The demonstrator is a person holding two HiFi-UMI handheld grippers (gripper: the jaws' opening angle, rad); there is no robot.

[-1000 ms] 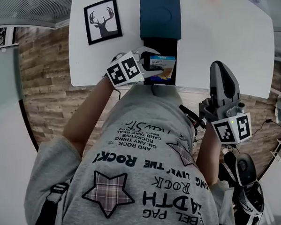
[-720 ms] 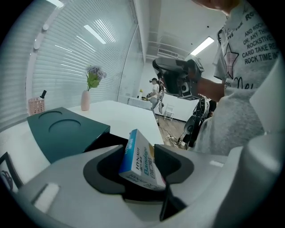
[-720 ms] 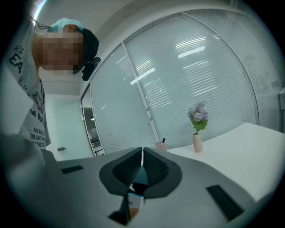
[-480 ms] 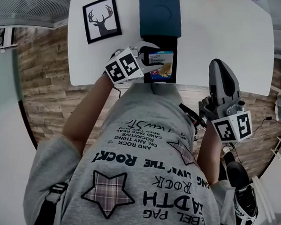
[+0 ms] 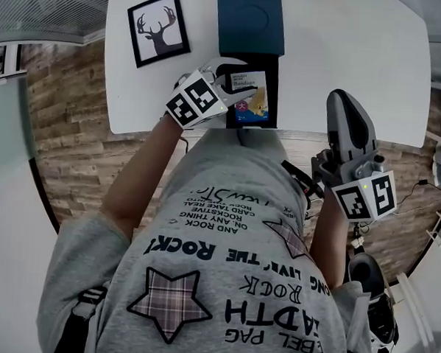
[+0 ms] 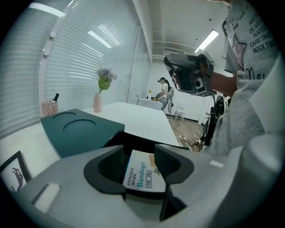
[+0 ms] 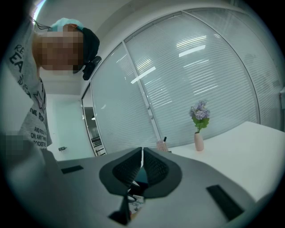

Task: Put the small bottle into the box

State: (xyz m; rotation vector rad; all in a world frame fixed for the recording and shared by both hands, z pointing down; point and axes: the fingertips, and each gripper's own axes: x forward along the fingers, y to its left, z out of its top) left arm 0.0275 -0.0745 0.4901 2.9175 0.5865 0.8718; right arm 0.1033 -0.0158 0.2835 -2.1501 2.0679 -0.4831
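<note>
A small white and blue bandage carton is what I hold; no small bottle shows. My left gripper is shut on the carton's near end and holds it over the open black box at the table's front edge. In the left gripper view the carton sits between the pads, printed face up, above the box's dark opening. The box's teal lid lies just behind it. My right gripper hangs shut and empty at the table's right front edge, its tips together.
A framed deer picture lies on the white table left of the lid. A pink vase with flowers stands at the table's far end. Wooden floor runs under the table's near edge, where the person stands.
My left gripper has carried the carton further over the black box, and the carton has tipped so its printed face shows from above. The right gripper has stayed where it was.
</note>
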